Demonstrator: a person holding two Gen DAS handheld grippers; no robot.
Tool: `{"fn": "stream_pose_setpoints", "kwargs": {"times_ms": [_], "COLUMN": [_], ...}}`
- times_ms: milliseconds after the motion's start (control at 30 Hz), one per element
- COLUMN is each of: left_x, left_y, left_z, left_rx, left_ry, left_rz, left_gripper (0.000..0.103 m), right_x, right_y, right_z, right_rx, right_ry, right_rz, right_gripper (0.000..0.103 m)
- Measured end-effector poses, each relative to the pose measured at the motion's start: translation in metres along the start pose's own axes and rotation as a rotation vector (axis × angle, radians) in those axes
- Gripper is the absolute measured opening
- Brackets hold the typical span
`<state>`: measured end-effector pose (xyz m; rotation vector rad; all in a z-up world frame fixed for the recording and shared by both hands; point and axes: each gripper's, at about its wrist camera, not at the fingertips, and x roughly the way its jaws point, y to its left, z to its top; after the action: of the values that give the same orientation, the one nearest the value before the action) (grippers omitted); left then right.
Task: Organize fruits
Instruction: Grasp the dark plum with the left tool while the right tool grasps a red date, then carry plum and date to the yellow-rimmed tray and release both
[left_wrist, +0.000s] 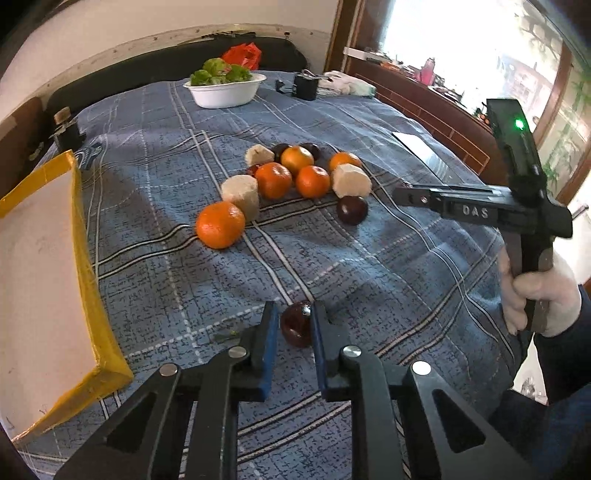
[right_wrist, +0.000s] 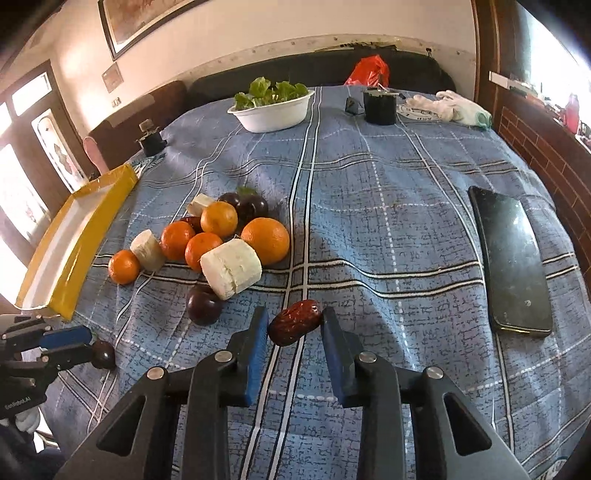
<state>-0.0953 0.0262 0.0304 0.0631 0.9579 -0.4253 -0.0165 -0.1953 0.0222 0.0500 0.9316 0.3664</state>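
A pile of oranges (left_wrist: 273, 180), pale sugarcane chunks (left_wrist: 351, 180) and dark plums (left_wrist: 351, 209) lies on the blue plaid cloth; it also shows in the right wrist view (right_wrist: 229, 254). My left gripper (left_wrist: 294, 321) is shut on a small dark red fruit (left_wrist: 295, 323), low over the cloth; it shows in the right wrist view too (right_wrist: 102, 353). My right gripper (right_wrist: 294, 323) is open around a wrinkled red date (right_wrist: 294, 322) lying on the cloth, with gaps on both sides. A yellow-rimmed tray (left_wrist: 92, 280) lies at the left.
A white bowl of greens (right_wrist: 273, 107) stands at the far end with a black cup (right_wrist: 380, 105), a red bag (right_wrist: 369, 72) and white gloves (right_wrist: 450, 105). A black phone (right_wrist: 513, 258) lies at the right. A small black holder (right_wrist: 151, 140) stands far left.
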Motion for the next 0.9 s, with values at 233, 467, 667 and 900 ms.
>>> {"fn": "stream_pose_setpoints", "kwargs": {"times_ms": [233,467,667,900], "left_x": [-0.001,0.000,0.009,0.020], "left_y": [-0.008,-0.011,0.000,0.001], "left_z": [-0.003,-0.003,-0.002,-0.001], "left_rx": [0.035,0.036,-0.002,-0.027], "left_ry": [0.003,0.006,0.018,0.030], "left_rz": [-0.003,-0.025,0.003,-0.018], "left_gripper": [0.021,0.039,0.038,0.028], "right_x": [0.000,-0.001,-0.003,-0.003], "right_y": [-0.002,-0.001,0.002,0.002], "right_z": [-0.001,-0.001,-0.002,-0.001], "right_rx": [0.006,-0.006,-0.018,-0.021], "right_ry": [-0.003,-0.010,-0.018,-0.019], "right_rz": [0.027,0.025,0.022,0.022], "right_gripper": [0.032,0.032,0.032,0.032]}}
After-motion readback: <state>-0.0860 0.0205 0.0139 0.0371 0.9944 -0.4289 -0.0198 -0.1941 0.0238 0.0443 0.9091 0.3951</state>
